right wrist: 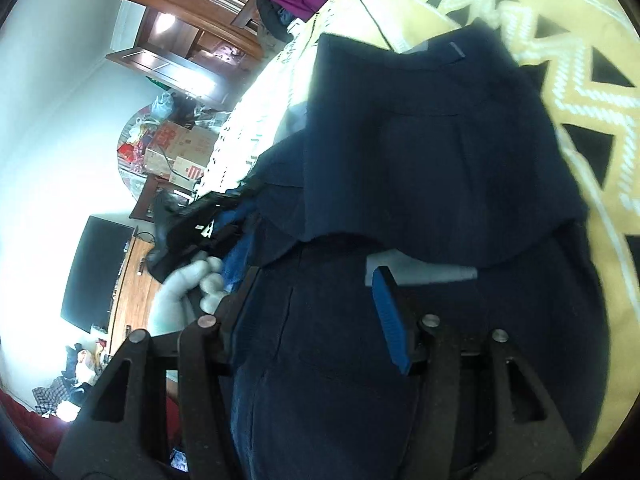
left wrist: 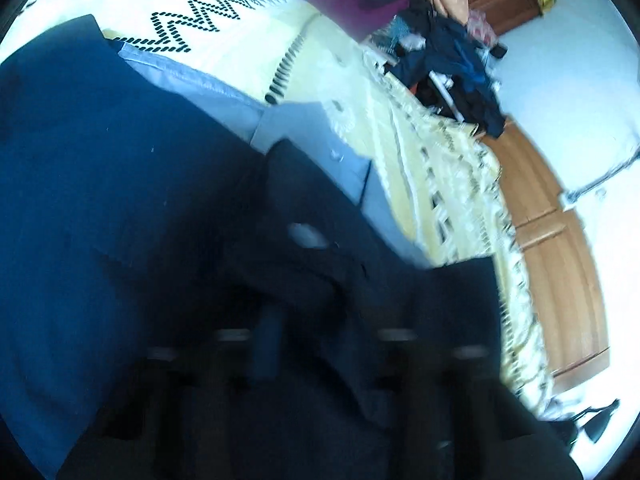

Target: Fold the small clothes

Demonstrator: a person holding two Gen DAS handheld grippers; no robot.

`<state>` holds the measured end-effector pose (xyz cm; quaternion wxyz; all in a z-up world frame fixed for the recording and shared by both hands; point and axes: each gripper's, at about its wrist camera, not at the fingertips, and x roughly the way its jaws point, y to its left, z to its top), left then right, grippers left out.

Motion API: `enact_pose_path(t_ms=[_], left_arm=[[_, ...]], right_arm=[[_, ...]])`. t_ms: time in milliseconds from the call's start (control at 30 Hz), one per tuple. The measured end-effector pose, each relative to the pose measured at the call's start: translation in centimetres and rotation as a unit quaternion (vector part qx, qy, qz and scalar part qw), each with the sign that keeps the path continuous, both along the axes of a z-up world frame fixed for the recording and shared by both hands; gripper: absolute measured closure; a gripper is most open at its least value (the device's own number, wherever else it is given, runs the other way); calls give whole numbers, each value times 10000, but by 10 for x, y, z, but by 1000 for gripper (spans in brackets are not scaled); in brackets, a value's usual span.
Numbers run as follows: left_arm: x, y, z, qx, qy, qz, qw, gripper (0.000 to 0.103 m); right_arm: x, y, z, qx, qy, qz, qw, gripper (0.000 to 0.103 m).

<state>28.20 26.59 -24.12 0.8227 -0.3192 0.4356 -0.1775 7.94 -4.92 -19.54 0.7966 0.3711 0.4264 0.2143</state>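
One navy garment (right wrist: 432, 152); two hand-held grippers (right wrist: 316, 312)

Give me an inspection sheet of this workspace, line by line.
Surface: yellow zigzag bedspread.
Job's things: navy garment partly folded over itself, pale lining showing.
Clutter: heap of clothes at the far end of the bed.
Grippers: right gripper open around the garment; left gripper too blurred to judge; its hand is visible.
Cables: nothing seen.
Surroundings: wooden cabinet, cardboard boxes, dark screen.
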Motion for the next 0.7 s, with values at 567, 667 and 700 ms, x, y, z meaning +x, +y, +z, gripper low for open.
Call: enact_pose_path(t_ms=[567, 667, 700], left_arm=[[-67, 95, 26, 515, -294, 857, 9946, 74], [-101, 94, 55, 909, -829, 1029, 9871, 70], [-108, 91, 65, 1045, -1000, 1025, 9842, 70]], right_arm=[[19, -22, 28, -679, -532, -82, 9962, 43], [33, -33, 26, -736, -558, -213, 9955, 43], [37, -35, 23, -699, -538, -233, 9958, 42]])
